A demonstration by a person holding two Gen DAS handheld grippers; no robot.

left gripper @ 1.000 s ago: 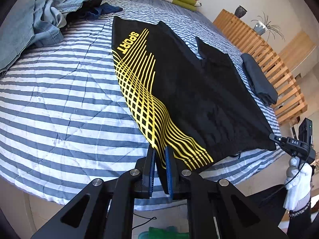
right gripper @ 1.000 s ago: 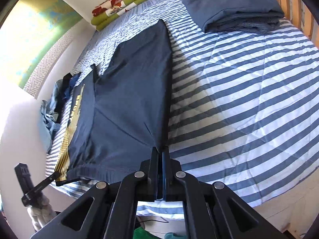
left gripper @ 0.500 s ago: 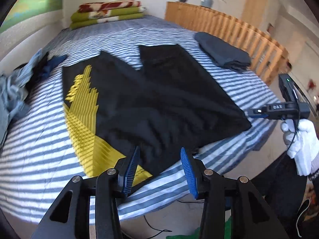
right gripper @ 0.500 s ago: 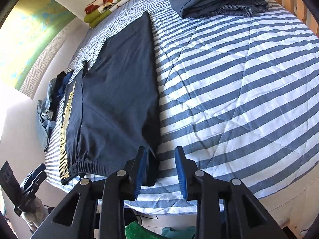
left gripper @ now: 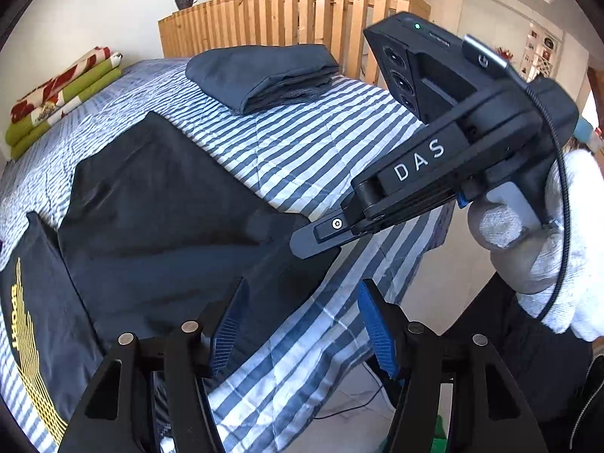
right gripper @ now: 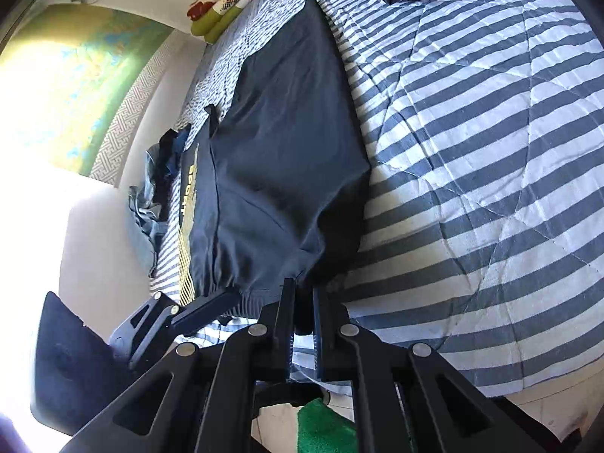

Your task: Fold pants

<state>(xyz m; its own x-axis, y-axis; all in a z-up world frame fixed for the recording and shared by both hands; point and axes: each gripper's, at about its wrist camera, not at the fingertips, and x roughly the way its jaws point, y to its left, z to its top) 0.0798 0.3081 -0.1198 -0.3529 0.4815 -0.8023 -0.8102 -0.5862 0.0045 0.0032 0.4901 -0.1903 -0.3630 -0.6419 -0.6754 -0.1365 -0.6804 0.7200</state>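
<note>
White capitals "DAS" stand on the side of the black two-finger right gripper, which a white-gloved hand holds above and to the right of the left gripper's blue-padded fingers. Yellow capitals "SPORT" run down the black pants with yellow line pattern, far left of those fingers; in the right wrist view the same yellow word on the pants lies up and left of that gripper's fingers, only partly legible.
</note>
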